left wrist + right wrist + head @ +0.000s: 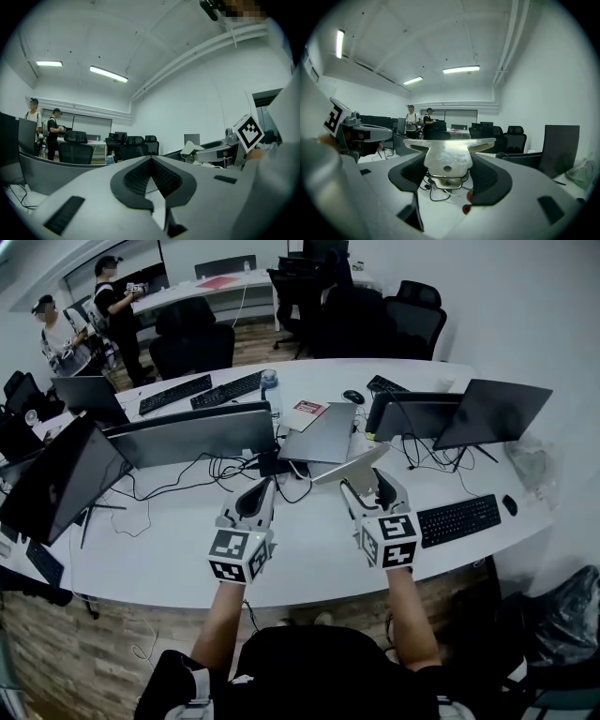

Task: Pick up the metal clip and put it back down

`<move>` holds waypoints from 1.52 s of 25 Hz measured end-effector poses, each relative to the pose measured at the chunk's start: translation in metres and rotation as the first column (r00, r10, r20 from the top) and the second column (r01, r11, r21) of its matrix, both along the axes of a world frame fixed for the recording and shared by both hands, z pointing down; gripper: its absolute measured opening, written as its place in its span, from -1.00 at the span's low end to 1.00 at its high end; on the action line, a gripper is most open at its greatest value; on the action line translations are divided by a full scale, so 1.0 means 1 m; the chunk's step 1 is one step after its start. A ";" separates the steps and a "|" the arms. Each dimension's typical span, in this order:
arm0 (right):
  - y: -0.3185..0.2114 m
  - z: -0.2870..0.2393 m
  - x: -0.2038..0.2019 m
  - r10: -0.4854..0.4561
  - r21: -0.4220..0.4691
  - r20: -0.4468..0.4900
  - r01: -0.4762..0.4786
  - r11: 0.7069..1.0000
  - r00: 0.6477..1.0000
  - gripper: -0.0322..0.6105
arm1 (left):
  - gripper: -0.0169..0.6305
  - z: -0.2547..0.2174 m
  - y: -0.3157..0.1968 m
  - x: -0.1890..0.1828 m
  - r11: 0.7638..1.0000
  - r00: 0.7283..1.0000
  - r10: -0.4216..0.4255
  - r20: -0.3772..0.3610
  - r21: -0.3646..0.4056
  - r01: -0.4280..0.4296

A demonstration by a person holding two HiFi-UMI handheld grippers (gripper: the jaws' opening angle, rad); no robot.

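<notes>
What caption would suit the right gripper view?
Right gripper shut on the metal clip, with office chairs and two people behind.

White desk (187, 554), monitors (192, 435), keyboards (457, 519), closed laptop (323, 434), tangled cables (225, 470), mouse (509, 504)

No readable text, red booklet (306, 410) print seemingly too small

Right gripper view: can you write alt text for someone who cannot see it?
The right tongs are shut on a shiny metal clip, its wide handles spread across the top. Behind are black office chairs, a dark monitor and two people standing far off.
</notes>
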State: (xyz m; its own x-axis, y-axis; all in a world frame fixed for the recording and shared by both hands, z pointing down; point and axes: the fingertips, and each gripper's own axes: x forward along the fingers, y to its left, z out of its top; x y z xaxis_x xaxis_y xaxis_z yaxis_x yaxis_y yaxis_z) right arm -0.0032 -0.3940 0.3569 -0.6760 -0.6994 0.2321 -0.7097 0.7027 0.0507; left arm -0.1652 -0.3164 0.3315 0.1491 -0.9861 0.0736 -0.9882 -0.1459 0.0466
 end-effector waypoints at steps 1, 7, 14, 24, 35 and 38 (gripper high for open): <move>-0.001 0.004 -0.001 -0.001 -0.005 -0.009 0.001 1.000 1.000 -0.02 | -0.91 0.005 -0.001 0.000 1.000 1.000 0.000 -0.003 -0.010 0.000; 0.001 0.032 -0.010 -0.025 -0.054 -0.053 0.023 0.998 0.998 -0.02 | -0.91 0.033 -0.002 -0.007 0.998 0.999 -0.019 -0.029 -0.065 0.017; 0.002 0.076 -0.020 -0.056 -0.134 -0.100 0.042 0.990 0.993 -0.02 | -0.91 0.075 -0.004 -0.009 0.988 0.999 -0.018 -0.041 -0.151 0.011; 0.003 0.149 -0.021 -0.101 -0.260 -0.180 0.052 0.964 0.978 -0.02 | -0.91 0.131 -0.010 -0.002 0.961 0.997 -0.003 -0.079 -0.277 -0.019; 0.029 0.227 -0.019 -0.193 -0.402 -0.268 0.072 0.913 0.944 -0.02 | -0.91 0.191 -0.003 0.004 0.922 0.995 0.005 -0.099 -0.386 -0.043; 0.035 0.250 -0.018 -0.222 -0.438 -0.294 0.076 0.896 0.930 -0.02 | -0.91 0.206 0.000 0.005 0.914 0.994 0.000 -0.110 -0.404 -0.045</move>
State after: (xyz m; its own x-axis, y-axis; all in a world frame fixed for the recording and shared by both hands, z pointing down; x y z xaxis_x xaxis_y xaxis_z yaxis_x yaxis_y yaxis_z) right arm -0.0213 -0.3593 0.6074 -0.5978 -0.3873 0.7018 -0.5884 0.8066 -0.0561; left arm -0.1604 -0.3165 0.5374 0.1995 -0.8712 0.4485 -0.9710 -0.1142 0.2102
